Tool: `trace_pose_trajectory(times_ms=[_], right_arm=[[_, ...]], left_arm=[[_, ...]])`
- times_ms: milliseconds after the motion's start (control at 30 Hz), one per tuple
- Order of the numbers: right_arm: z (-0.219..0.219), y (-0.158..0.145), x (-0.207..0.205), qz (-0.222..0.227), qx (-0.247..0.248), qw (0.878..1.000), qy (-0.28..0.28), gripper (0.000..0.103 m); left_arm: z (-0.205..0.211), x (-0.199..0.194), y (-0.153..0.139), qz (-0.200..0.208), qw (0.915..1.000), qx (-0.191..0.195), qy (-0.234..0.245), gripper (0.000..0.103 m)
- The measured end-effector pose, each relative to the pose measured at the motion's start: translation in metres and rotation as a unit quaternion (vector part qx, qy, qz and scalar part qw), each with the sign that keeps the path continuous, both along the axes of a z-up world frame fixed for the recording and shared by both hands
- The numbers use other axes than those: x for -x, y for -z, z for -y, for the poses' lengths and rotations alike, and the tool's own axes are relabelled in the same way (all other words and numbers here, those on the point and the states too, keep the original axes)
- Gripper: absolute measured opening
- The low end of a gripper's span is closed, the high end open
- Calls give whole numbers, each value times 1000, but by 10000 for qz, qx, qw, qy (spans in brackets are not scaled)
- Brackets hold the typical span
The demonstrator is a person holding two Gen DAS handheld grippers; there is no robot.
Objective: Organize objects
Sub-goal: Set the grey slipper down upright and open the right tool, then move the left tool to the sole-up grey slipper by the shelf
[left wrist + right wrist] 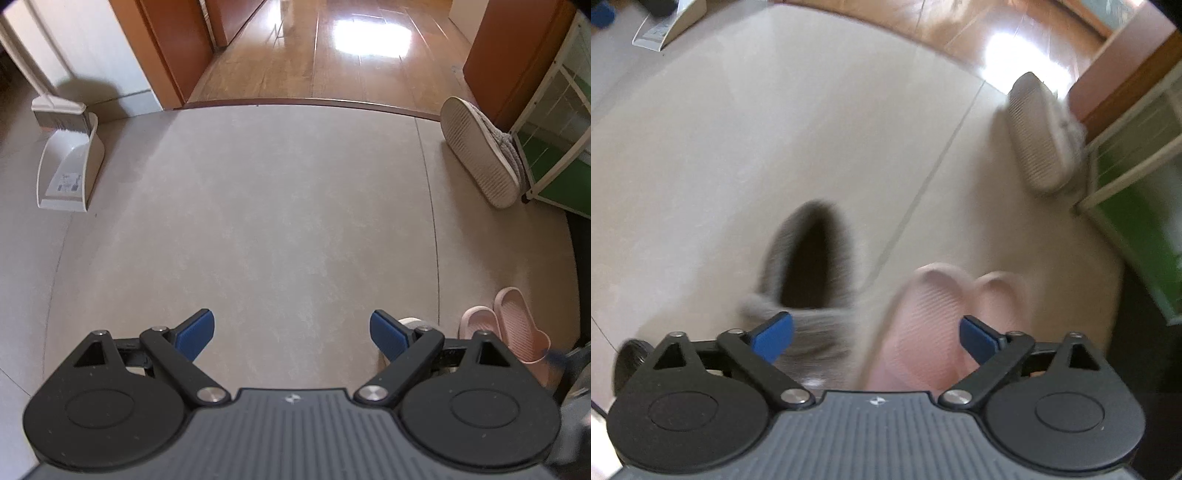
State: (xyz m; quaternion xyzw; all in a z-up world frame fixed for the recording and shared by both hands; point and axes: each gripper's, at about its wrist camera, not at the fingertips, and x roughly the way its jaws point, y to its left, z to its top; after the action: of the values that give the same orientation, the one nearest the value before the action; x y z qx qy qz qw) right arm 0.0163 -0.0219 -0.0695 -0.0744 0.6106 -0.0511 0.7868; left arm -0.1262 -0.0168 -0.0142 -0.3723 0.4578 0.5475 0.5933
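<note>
A grey fuzzy slipper (pixel 809 266) lies upright on the floor, its opening facing up, just ahead of my right gripper (pixel 875 338). That gripper is open, above the slipper, with nothing between its blue pads (pixel 774 338). A pair of pink slippers (pixel 945 314) lies side by side to the right of the grey one. The other grey slipper (pixel 1043 136) leans sole-out against the shelf, seen also as the tilted slipper (pixel 480 151) in the left wrist view. My left gripper (pixel 291 336) is open over bare floor. The pink slippers (pixel 509 325) lie at its right.
A white dustpan (pixel 68 166) with a brush (pixel 59 114) stands against the wall at the left. A white-framed shelf with green panels (pixel 557 147) stands at the right. A wooden floor (pixel 332 62) begins past a threshold ahead. The right wrist view is blurred.
</note>
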Motion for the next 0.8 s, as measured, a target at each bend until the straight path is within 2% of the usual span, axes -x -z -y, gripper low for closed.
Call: trace_pose_trajectory(times_ms=[100, 233, 367, 467, 633, 800], right_arm=[[30, -37, 0, 77, 178, 9997, -118, 103], [62, -66, 5, 203, 348, 9989, -238, 103], [89, -63, 4, 95, 274, 9985, -475, 103], [102, -81, 5, 4, -37, 9966, -828, 103], [136, -70, 10, 38, -133, 9900, -1407, 103], [165, -42, 16, 95, -378, 9871, -1551, 103]], left_arm=[[-4, -16, 2, -85, 9999, -19, 140, 91], [-14, -48, 2, -126, 9995, -134, 273, 91], [-25, -90, 1, 177, 9988, -206, 414, 93], [-40, -132, 10, 362, 9971, -114, 656, 94], [-77, -202, 33, 55, 9930, -142, 1175, 94], [-129, -250, 65, 193, 9937, -1, 1104, 94]])
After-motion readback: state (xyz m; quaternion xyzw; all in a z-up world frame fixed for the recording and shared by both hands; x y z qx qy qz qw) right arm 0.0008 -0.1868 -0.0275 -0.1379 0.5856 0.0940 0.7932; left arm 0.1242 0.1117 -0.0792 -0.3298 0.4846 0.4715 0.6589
